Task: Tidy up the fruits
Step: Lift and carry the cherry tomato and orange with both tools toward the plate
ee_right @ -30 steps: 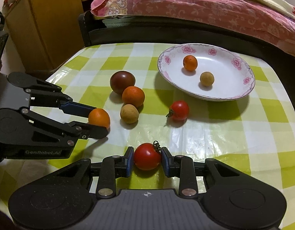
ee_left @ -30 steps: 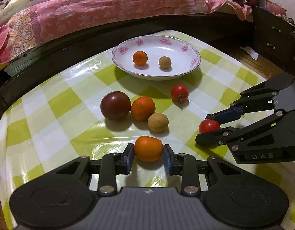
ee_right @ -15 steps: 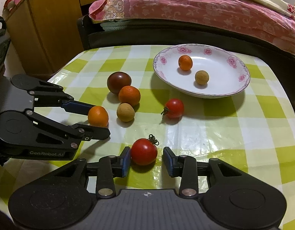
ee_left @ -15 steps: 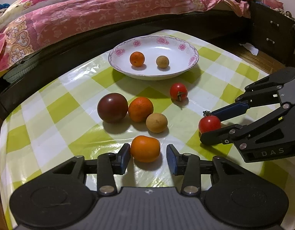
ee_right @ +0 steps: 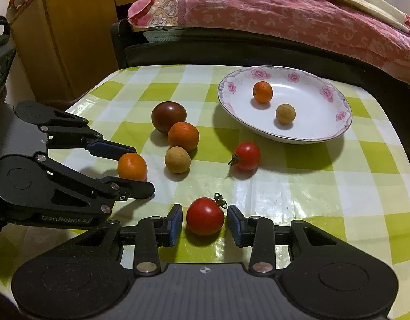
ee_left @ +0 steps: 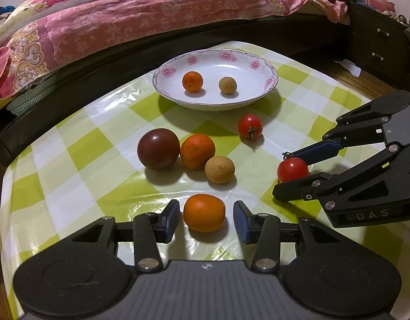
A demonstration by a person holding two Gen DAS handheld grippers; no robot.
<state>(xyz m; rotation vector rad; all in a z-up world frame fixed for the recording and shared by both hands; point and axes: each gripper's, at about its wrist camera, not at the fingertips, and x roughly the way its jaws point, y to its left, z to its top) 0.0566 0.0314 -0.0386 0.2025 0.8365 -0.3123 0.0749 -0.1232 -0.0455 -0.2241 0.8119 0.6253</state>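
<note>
Tablecloth [ee_left: 79,146]: glossy, yellow-green and white checks | round ceramic plate [ee_left: 269,80]: white, pink flowers on rim | bedspread [ee_left: 125,21]: pink floral | round dark fruit [ee_left: 158,148]: maroon | gripper pads [ee_right: 175,224]: blue

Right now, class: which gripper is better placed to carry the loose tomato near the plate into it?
Right. The right gripper is open around another tomato, but the loose tomato and plate lie on its side; the left gripper sits farther off.

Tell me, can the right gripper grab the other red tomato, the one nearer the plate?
Probably yes, but not straight away. The right gripper is open around a near tomato, which sits between its pads. The far tomato lies farther ahead toward the plate, with bare tablecloth between.
</note>
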